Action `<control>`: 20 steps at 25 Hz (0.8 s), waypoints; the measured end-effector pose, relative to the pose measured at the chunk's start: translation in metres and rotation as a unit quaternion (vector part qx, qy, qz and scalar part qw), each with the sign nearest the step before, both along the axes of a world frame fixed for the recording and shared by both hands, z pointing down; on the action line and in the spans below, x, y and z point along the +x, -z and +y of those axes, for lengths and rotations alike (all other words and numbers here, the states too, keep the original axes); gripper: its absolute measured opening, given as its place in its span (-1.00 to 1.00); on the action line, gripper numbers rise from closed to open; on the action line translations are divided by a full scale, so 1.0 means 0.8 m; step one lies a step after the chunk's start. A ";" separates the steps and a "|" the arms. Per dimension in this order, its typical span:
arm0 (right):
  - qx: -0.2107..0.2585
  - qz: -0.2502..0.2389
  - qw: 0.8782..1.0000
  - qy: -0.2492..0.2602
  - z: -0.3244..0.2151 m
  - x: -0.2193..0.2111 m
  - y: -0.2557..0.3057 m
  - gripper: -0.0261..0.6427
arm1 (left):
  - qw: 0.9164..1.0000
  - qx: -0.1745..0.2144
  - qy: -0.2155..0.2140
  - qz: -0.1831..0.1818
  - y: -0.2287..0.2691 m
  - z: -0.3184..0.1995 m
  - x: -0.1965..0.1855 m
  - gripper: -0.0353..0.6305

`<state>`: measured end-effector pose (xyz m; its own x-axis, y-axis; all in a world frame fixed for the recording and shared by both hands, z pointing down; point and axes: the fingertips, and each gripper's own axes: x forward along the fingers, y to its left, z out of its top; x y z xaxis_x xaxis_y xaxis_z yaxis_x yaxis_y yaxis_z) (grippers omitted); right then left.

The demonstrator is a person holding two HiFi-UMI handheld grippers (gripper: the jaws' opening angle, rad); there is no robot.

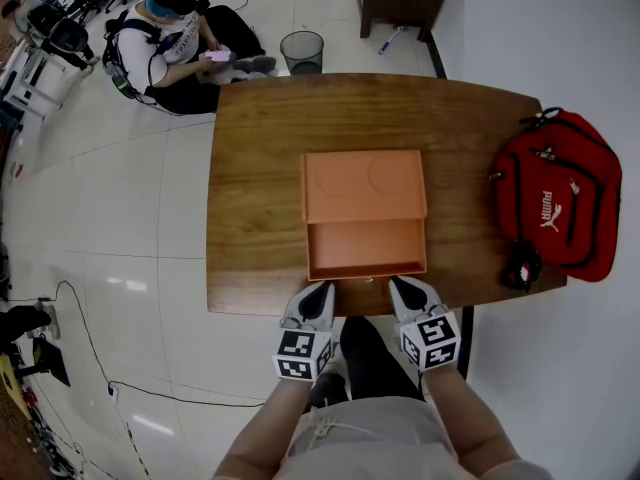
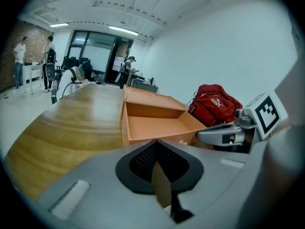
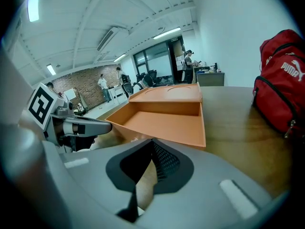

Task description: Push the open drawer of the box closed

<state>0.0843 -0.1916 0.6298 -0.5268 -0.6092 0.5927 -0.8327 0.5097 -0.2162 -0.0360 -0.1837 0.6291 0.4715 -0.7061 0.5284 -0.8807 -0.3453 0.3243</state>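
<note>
Head view: left gripper (image 1: 320,290) and right gripper (image 1: 402,288), both closed and empty, sit just near the open drawer (image 1: 365,249) front. Pre-push stage, I'd say. Next: press evenly far-ward into box (image 1: 363,185).

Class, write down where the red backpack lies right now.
In the head view the red backpack lies on the table's right end, to the right of the orange box and apart from it.

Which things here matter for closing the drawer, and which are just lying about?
In the job:
orange box
open drawer
left hand-held gripper
right hand-held gripper

Lying about:
red backpack, on the table's right end
waste bin, on the floor beyond the table
</note>
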 end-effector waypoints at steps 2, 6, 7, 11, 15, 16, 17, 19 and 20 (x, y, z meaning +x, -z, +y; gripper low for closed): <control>0.001 -0.001 1.000 -0.004 -0.008 0.000 0.001 -0.91 | 1.000 -0.001 -0.002 -0.002 -0.001 -0.007 0.001 -0.89; -0.005 0.000 1.000 0.002 -0.022 -0.002 -0.001 -0.91 | 1.000 0.005 0.008 -0.021 0.000 -0.028 -0.005 -0.89; -0.007 0.002 1.000 0.004 -0.025 -0.003 -0.002 -0.91 | 1.000 0.006 0.012 -0.022 0.000 -0.033 -0.006 -0.88; -0.007 0.001 1.000 0.004 -0.040 -0.002 -0.003 -0.91 | 1.000 0.007 0.021 -0.014 0.002 -0.046 -0.006 -0.88; -0.005 -0.003 1.000 0.002 -0.060 0.000 -0.002 -0.91 | 0.999 0.010 0.032 -0.010 0.003 -0.066 -0.006 -0.88; -0.005 -0.003 1.000 0.002 -0.066 0.001 -0.003 -0.91 | 0.999 0.010 0.034 -0.009 0.004 -0.071 -0.006 -0.88; -0.006 -0.003 1.000 0.002 -0.071 0.002 -0.004 -0.91 | 0.999 0.010 0.036 -0.009 0.004 -0.076 -0.006 -0.88; -0.007 -0.005 1.000 0.002 -0.082 0.004 -0.006 -0.91 | 0.999 0.011 0.040 -0.008 0.003 -0.086 -0.006 -0.88; -0.007 -0.005 1.000 0.002 -0.087 0.005 -0.007 -0.91 | 0.999 0.012 0.041 -0.009 0.003 -0.091 -0.006 -0.88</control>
